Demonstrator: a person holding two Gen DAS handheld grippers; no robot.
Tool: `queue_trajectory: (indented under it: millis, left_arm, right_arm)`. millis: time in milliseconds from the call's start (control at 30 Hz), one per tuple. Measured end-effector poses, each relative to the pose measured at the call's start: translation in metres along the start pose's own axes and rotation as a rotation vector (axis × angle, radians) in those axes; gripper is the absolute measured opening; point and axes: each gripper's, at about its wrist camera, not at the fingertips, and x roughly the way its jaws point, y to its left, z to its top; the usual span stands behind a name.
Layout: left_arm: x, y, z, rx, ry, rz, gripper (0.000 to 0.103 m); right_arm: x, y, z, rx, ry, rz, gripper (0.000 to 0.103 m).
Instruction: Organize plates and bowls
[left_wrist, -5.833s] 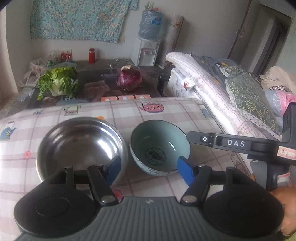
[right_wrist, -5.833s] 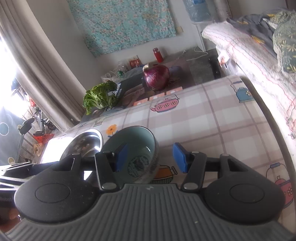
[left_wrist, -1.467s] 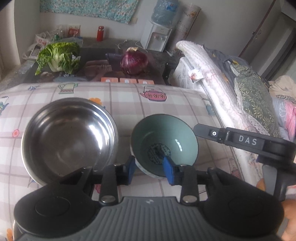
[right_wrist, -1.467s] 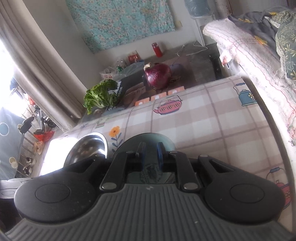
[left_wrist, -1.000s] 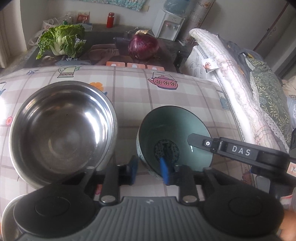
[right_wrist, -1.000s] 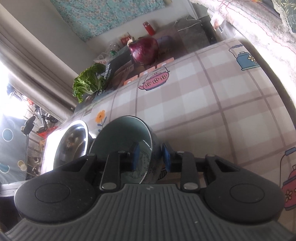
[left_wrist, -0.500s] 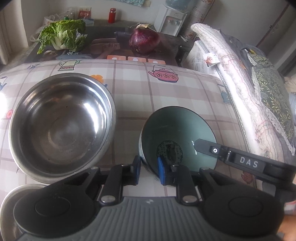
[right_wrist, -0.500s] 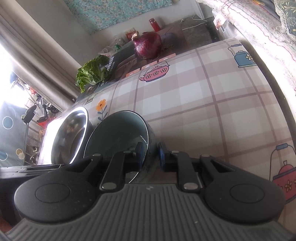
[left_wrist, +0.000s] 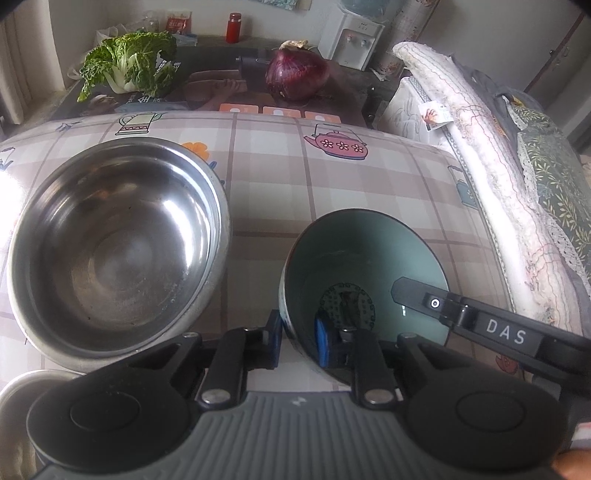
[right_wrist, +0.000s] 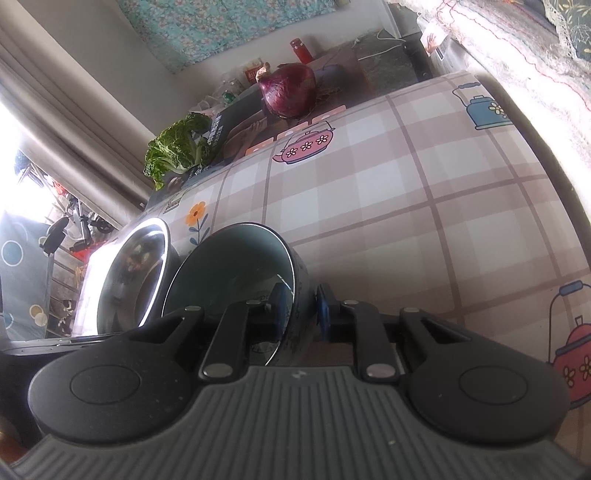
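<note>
A teal ceramic bowl (left_wrist: 362, 273) with a dark patterned centre sits tilted on the checked tablecloth, right of a large steel bowl (left_wrist: 114, 251). My left gripper (left_wrist: 298, 341) is shut on the teal bowl's near left rim, one blue pad outside the wall and one inside. In the right wrist view my right gripper (right_wrist: 301, 312) is shut on the teal bowl's (right_wrist: 229, 277) right rim in the same way. The steel bowl (right_wrist: 136, 273) touches or nearly touches it on the left. The right tool's black bar marked DAS (left_wrist: 480, 325) reaches over the bowl.
The rim of a second steel vessel (left_wrist: 14, 391) shows at the bottom left. Behind the table (left_wrist: 332, 184) a dark low surface holds a cabbage (left_wrist: 129, 62) and a red onion (left_wrist: 297, 75). Folded bedding (left_wrist: 498, 166) runs along the right edge.
Both grippers went from open around the teal bowl to pinched on its rim. Over the last second the pads narrowed onto the wall and the bowl tipped slightly.
</note>
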Motion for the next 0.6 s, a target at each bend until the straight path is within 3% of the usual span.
queue_trajectory:
  millis: [400,600]
  left_arm:
    - [-0.023,0.004,0.003,-0.006,-0.047,-0.028,0.020]
    - [-0.050,0.018,0.011,-0.031,-0.094,-0.048,0.020]
  right_arm:
    - [-0.020,0.013,0.007,-0.017,-0.040,0.009,0.017]
    - [-0.037,0.038,0.019,-0.051,-0.076,0.015,0.017]
